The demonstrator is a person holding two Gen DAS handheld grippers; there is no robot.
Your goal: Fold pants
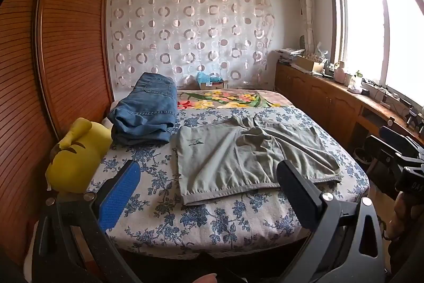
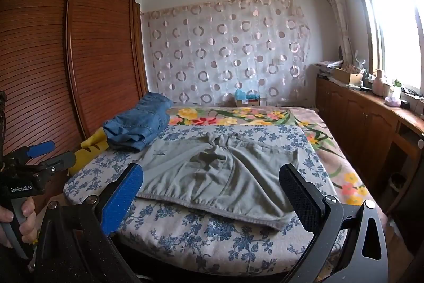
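Grey pants [image 1: 249, 158] spread near bed's [image 1: 212, 230] front edge; cardboard box [image 1: 213, 84] beyond far edge, possibly holding blue cloth; left gripper [image 1: 209, 193] and right gripper [image 2: 212, 193] agape, empty.

Grey-green pants [image 1: 246, 158], blue jeans [image 1: 147, 113], blue-flowered sheet [image 1: 212, 222], yellow plush [image 1: 76, 153].

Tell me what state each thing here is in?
Grey pants: spread on the bed, unfolded, crotch bunched.
Jeans: folded, beside the grey pants.
Left tool: open, empty.
Right tool: open, empty.
Wardrobe: doors shut.
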